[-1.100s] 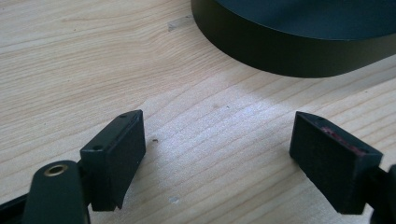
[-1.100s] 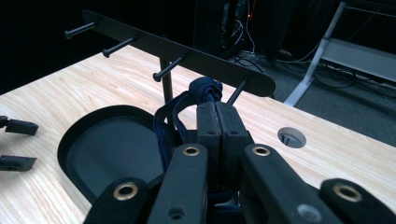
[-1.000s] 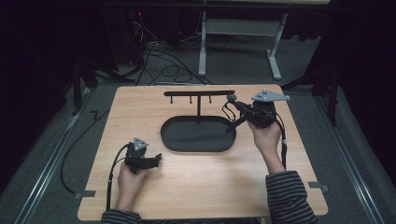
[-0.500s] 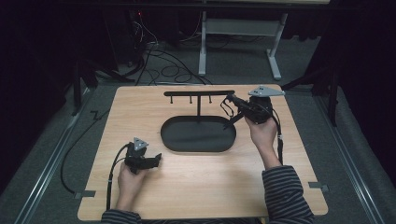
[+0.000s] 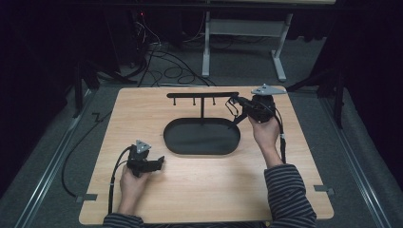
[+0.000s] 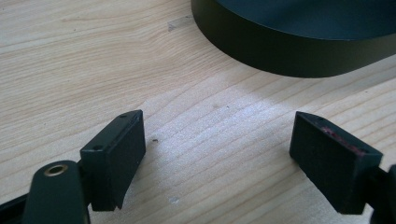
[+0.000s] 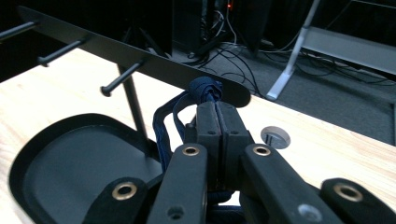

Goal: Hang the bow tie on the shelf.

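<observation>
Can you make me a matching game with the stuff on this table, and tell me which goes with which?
Things:
1. left gripper
2. right gripper
3. oval tray
4. peg rack

States:
A. stands up on a thin post, pegs sticking out
B. jaws wide apart over bare wood
C. lies flat and black in the middle of the table
D. jaws squeezed on a dark blue cord

Pairs: 1-B, 2-D, 3-C, 4-A
</observation>
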A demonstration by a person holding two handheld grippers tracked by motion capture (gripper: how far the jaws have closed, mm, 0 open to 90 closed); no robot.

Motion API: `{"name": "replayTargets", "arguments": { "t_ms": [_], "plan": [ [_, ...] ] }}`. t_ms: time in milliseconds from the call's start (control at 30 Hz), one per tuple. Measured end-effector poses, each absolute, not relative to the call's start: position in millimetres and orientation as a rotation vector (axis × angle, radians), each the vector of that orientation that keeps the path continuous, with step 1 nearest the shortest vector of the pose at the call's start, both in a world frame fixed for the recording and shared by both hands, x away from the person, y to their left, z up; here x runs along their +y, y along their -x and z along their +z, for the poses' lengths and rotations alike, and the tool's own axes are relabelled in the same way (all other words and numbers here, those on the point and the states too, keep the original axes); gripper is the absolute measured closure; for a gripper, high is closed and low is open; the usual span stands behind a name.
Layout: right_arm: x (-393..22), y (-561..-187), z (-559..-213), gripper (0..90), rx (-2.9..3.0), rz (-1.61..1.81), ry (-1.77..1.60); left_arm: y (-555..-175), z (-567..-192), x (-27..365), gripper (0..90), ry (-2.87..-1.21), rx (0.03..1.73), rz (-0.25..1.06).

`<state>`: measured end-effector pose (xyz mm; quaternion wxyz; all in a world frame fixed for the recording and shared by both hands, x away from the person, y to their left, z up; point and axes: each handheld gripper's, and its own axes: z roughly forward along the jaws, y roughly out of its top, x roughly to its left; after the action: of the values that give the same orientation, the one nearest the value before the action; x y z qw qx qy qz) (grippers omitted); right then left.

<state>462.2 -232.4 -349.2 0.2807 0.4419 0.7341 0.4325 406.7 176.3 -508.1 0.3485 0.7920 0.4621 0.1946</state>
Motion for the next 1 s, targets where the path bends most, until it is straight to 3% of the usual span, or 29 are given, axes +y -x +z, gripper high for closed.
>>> {"name": "replayTargets", "arguments": {
  "t_ms": [667, 1000],
  "plan": [
    [-234.7, -465.3, -353.1, 88.4, 1.976, 1.155, -1.206, -406.7, -508.0, 176.4, 18.8, -2.054, 1.197, 0.503],
    [-239.2, -458.2, -347.8, 82.6, 1.972, 1.180, -1.212, -406.7, -508.1, 176.4, 18.8, -2.054, 1.197, 0.502]
  ]
}}
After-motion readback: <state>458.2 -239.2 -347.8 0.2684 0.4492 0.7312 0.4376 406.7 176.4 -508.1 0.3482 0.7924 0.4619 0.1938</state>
